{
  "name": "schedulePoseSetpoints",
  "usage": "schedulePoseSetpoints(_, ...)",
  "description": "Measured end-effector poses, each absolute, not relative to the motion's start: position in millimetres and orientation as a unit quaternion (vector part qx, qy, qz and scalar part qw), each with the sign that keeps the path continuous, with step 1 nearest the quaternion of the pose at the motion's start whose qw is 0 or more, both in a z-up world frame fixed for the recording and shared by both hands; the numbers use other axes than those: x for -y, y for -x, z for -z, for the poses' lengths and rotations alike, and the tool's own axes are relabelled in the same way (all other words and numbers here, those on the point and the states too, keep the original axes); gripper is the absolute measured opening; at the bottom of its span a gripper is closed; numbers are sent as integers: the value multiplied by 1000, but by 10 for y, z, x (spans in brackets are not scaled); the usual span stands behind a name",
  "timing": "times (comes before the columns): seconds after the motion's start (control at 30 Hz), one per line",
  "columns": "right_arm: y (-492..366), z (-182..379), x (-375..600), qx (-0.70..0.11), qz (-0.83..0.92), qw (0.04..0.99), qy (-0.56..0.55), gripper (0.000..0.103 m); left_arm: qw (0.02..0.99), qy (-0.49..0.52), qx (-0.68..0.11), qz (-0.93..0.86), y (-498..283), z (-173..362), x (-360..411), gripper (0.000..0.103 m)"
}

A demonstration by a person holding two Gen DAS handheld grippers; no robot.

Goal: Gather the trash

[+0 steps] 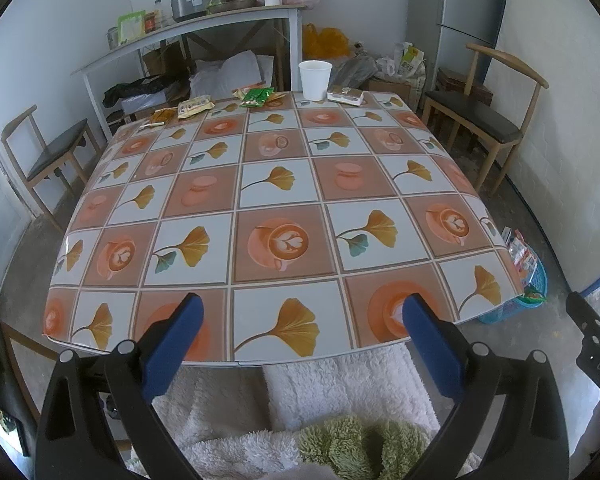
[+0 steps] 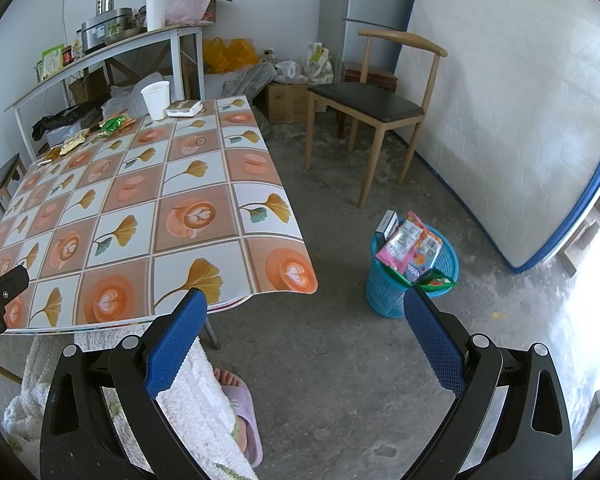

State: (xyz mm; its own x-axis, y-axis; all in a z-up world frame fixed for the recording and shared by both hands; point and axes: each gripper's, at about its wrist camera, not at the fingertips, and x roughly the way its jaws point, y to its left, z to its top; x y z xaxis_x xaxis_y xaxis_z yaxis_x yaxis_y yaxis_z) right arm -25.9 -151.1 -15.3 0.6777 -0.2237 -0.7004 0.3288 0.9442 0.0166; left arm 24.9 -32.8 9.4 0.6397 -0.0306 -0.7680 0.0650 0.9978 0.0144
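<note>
Left gripper (image 1: 300, 336) wide open, empty, right gripper (image 2: 304, 332) likewise

On the far edge of the table: one white paper cup (image 1: 315, 79), one flat white box (image 1: 345, 95), and perhaps four snack wrappers (image 1: 257, 96). One blue basket (image 2: 392, 294) on the floor. Two wooden chairs (image 1: 485, 120).

The table (image 1: 260, 184) has a cloth with squares, brown ones with orange coffee cups and pale ones with yellow leaves. At the far edge stand a white cup (image 1: 315, 79), a green wrapper (image 1: 257, 97) and a yellow wrapper (image 1: 195, 106). The basket (image 2: 388, 288) on the floor is blue, with pink and orange packets (image 2: 410, 246) in it. Both grippers have blue pads (image 2: 434, 344) on black arms.
</note>
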Motion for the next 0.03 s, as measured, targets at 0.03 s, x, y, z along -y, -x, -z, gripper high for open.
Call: schedulePoseSetpoints(0.03,258,153,1509,-372,151,913,-71,94,905,-20,-423,26,-253,-96,324,98)
